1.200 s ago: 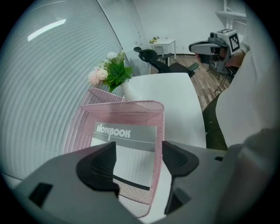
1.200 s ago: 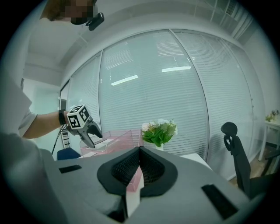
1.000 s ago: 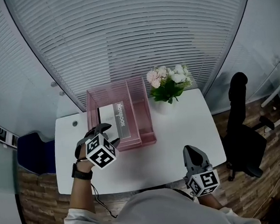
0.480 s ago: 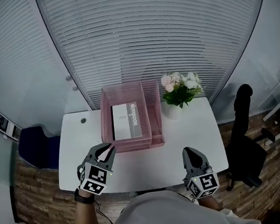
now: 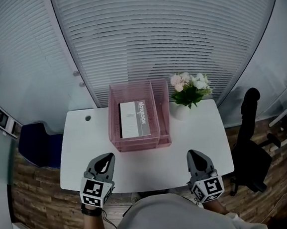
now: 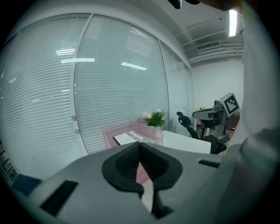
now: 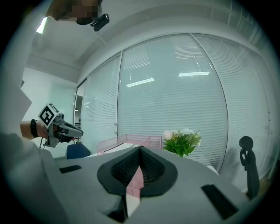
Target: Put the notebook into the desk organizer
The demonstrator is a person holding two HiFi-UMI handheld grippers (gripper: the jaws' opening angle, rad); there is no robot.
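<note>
The grey and white notebook [image 5: 133,119] lies flat inside the pink mesh desk organizer [image 5: 114,106] at the back of the white desk [image 5: 82,152]; the left gripper view shows the notebook [image 6: 130,138] in the organizer [image 6: 109,132] too. My left gripper [image 5: 105,160] hangs over the desk's front left edge, shut and empty, its jaws meeting at the tip [image 6: 139,144]. My right gripper [image 5: 193,156] is at the front right edge, also shut with nothing in it [image 7: 140,148]. Both stand well short of the organizer [image 7: 114,142].
A white vase of pink and white flowers [image 5: 186,94] stands right of the organizer. A black office chair [image 5: 250,142] is beyond the desk's right end, a blue seat [image 5: 36,146] at its left. Window blinds close off the back.
My left gripper has drawn back from the organizer to the desk's front edge and its jaws have shut empty. The notebook stays in the organizer. The right gripper has barely moved.
</note>
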